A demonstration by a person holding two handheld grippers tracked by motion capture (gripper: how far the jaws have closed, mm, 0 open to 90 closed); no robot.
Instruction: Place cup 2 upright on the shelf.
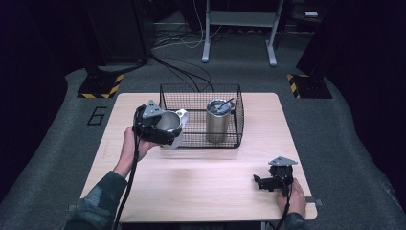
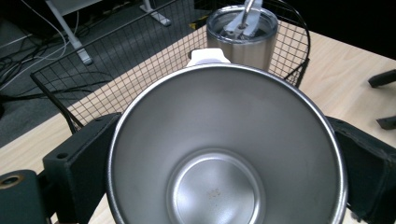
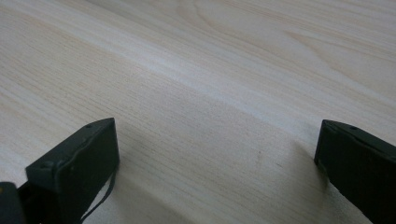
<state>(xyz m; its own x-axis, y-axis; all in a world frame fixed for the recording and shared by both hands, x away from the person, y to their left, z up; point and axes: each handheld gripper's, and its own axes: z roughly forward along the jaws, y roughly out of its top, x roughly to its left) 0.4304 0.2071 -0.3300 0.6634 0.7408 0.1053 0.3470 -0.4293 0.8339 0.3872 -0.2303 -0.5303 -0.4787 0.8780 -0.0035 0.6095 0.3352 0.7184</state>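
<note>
My left gripper (image 1: 165, 136) is shut on an open steel cup (image 1: 168, 121), held above the table just left of a black wire basket (image 1: 201, 139). In the left gripper view the cup (image 2: 224, 154) sits between the two jaws and I look straight down into its empty shiny inside; a white part (image 2: 208, 56) shows past its far rim. A lidded steel tumbler (image 1: 219, 120) stands upright inside the basket, seen again as the tumbler (image 2: 243, 42) beyond the cup. My right gripper (image 1: 258, 183) rests low on the table near the front right, open, with bare wood between its jaws (image 3: 215, 154).
The light wooden table (image 1: 201, 182) has free room across its middle and front. Beyond its far edge lie floor cables (image 1: 182, 67) and a white desk frame (image 1: 239, 28). Yellow-black striped stand bases (image 1: 100, 86) flank the back corners.
</note>
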